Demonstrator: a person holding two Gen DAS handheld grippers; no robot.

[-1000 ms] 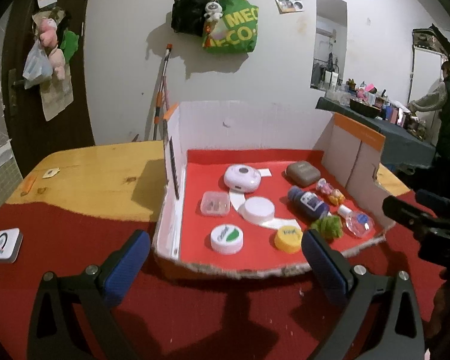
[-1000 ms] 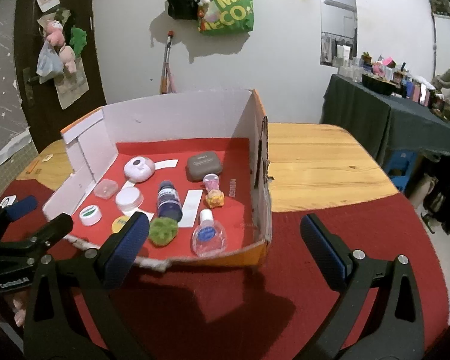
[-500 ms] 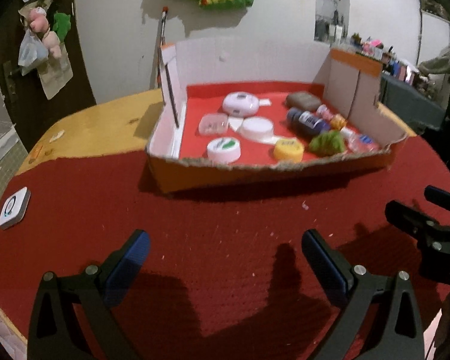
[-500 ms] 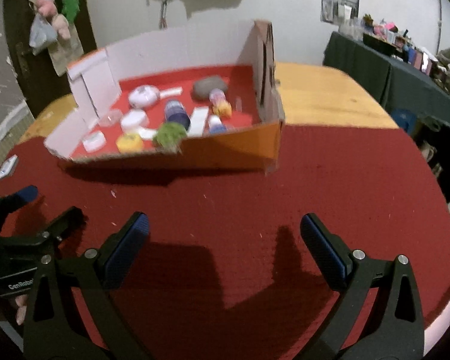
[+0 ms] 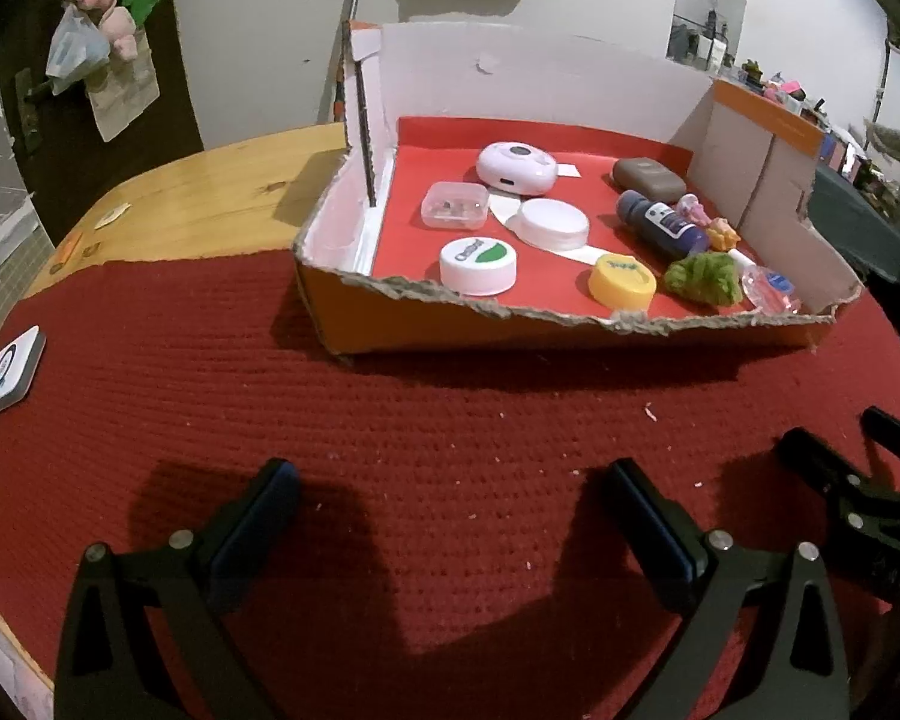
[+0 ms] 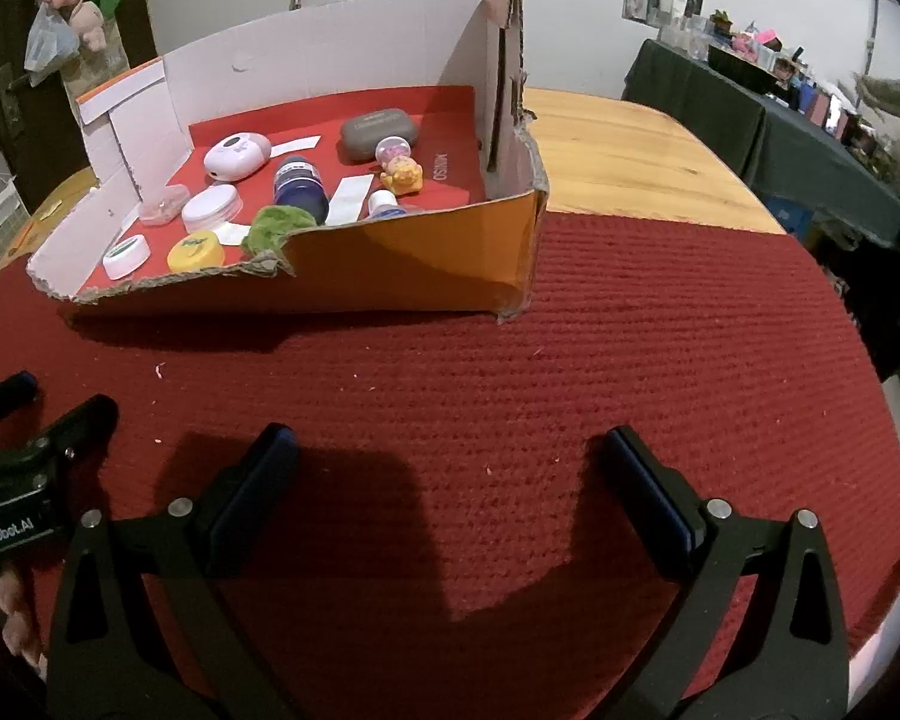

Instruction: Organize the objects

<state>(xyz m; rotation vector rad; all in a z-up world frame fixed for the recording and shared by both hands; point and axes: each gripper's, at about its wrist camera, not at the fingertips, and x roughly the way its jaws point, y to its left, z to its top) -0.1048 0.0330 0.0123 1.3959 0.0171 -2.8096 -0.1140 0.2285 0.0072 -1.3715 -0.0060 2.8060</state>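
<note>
An open cardboard box [image 5: 426,324] [image 6: 414,264] with a red floor stands on the red mat. Inside lie a white-and-green lid [image 5: 478,264], a yellow lid [image 5: 621,280] [image 6: 195,251], a white round lid [image 5: 554,223], a clear small case [image 5: 455,204], a lilac round case [image 5: 516,164] [image 6: 237,155], a grey case [image 5: 648,178] [image 6: 378,132], a dark blue bottle [image 5: 660,223] [image 6: 299,182], a green fuzzy ball [image 5: 703,278] [image 6: 273,227] and a small clear bottle [image 5: 771,289]. My left gripper [image 5: 450,501] and right gripper [image 6: 447,477] both hang open and empty above the mat, well short of the box.
A white timer-like device [image 5: 11,369] lies on the mat at the left. The red mat [image 6: 630,360] covers the near half of a round wooden table [image 6: 618,150]. A dark-clothed table [image 6: 768,120] crowded with items stands at the right. A person's fingers [image 6: 15,630] hold the left gripper.
Both grippers have pulled back from the box and dropped toward the mat, so the box now sits farther off. Both stay open and empty.
</note>
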